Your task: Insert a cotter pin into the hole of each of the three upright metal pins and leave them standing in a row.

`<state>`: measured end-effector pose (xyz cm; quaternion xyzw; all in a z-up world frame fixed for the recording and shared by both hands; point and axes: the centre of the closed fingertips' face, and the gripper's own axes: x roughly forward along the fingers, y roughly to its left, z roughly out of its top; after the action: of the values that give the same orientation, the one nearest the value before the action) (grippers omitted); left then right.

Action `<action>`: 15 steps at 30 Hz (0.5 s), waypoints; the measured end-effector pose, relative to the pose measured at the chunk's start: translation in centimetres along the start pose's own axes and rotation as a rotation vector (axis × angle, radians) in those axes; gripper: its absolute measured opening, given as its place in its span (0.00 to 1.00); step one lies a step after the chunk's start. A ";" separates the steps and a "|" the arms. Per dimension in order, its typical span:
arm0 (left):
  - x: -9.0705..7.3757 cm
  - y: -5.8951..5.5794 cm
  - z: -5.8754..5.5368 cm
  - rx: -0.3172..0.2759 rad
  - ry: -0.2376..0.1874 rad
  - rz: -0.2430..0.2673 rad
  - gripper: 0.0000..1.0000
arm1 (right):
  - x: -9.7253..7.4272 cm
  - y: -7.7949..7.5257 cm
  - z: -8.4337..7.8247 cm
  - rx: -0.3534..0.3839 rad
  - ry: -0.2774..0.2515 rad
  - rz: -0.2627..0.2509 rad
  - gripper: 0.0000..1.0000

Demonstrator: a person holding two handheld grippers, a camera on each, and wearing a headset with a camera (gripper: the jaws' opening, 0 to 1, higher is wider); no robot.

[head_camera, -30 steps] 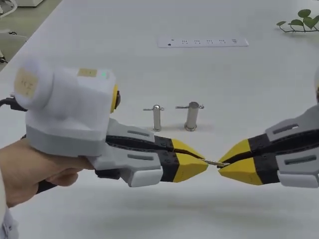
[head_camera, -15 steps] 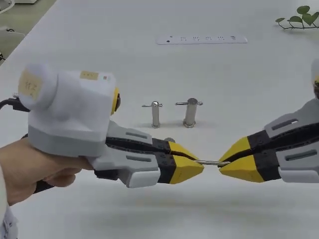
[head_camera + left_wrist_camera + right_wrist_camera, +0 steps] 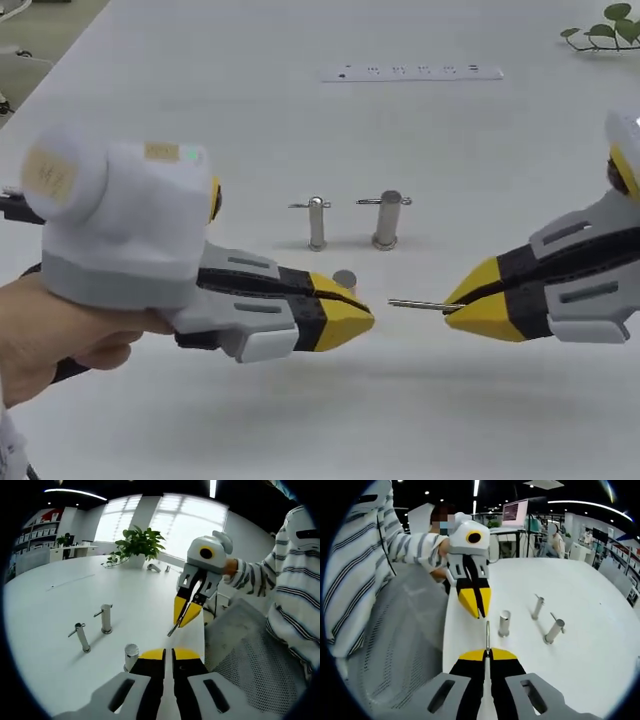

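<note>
Last of three. Two metal pins [image 3: 317, 222] [image 3: 387, 218] stand side by side on the table [image 3: 300, 420], each already with a cotter pin through its head. Third metal pin [image 3: 344, 281] stands bare in front of them, just behind the left gripper [image 3: 368, 318] tip, so it's a triangle, not yet a row

Right gripper [image 3: 450, 308] is clamped on the last cotter pin [image 3: 415, 304], held roughly level, free end pointing at the left gripper, clear of the bare pin. Left gripper jaws are together with nothing between them

Next, as I read it: line the cotter tip up with the cross hole in the bare pin, then push straight through. Can't see the hole from here, so its facing is unknown. Left gripper probably needs to steady the pin or it tips

Text: nothing readable. Tan sticker [image 3: 50, 172] on the left gripper housing is blurred; power strip [image 3: 412, 71] at the far edge shows no legible brand
</note>
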<state>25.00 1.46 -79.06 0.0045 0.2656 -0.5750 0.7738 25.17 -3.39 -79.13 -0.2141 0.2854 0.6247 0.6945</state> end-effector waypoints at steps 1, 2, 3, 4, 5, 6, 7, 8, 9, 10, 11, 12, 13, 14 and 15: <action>-0.1 0.1 -0.2 0.001 0.007 0.004 0.04 | 0.1 -0.2 -0.1 0.002 0.007 -0.005 0.03; -0.3 0.3 -0.5 -0.001 0.014 0.013 0.04 | 0.2 -0.4 -0.2 0.003 0.015 -0.006 0.03; -0.4 0.5 -0.6 -0.005 0.017 0.021 0.04 | 0.3 -0.6 -0.4 0.007 0.029 -0.013 0.03; -0.4 0.7 -0.8 -0.007 0.021 0.029 0.05 | 0.4 -0.7 -0.4 0.011 0.038 -0.018 0.03; -0.6 1.0 -1.0 -0.009 0.025 0.043 0.05 | 0.5 -0.9 -0.5 0.010 0.046 -0.026 0.03; -0.6 1.2 -1.1 -0.010 0.027 0.052 0.06 | 0.5 -1.1 -0.5 0.012 0.049 -0.029 0.03; -0.7 1.6 -1.2 -0.013 0.026 0.065 0.08 | 0.6 -1.3 -0.6 0.015 0.052 -0.030 0.03; -0.8 1.8 -1.2 -0.014 0.025 0.073 0.10 | 0.6 -1.4 -0.6 0.014 0.055 -0.032 0.03; -0.8 2.0 -1.3 -0.019 0.025 0.082 0.12 | 0.7 -1.6 -0.6 0.013 0.057 -0.034 0.03; -0.8 2.1 -1.3 -0.027 0.025 0.084 0.12 | 0.8 -1.8 -0.5 0.014 0.058 -0.036 0.03; -0.8 2.2 -1.4 -0.034 0.027 0.085 0.13 | 0.8 -1.9 -0.5 0.014 0.060 -0.035 0.03; -0.8 2.3 -1.4 -0.035 0.027 0.087 0.13 | 1.0 -2.0 -0.6 0.013 0.063 -0.036 0.03; -0.8 2.5 -1.5 -0.039 0.027 0.095 0.14 | 1.0 -2.1 -0.6 0.013 0.066 -0.036 0.03; -0.7 2.6 -1.6 -0.041 0.030 0.101 0.15 | 1.2 -2.2 -0.7 0.013 0.075 -0.035 0.03; -0.7 2.8 -1.8 -0.043 0.036 0.108 0.16 | 1.3 -2.2 -0.7 0.012 0.080 -0.037 0.03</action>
<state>26.65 3.58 -81.20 0.0125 0.2910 -0.5262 0.7989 27.34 -3.13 -80.66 -0.2401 0.3128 0.6010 0.6952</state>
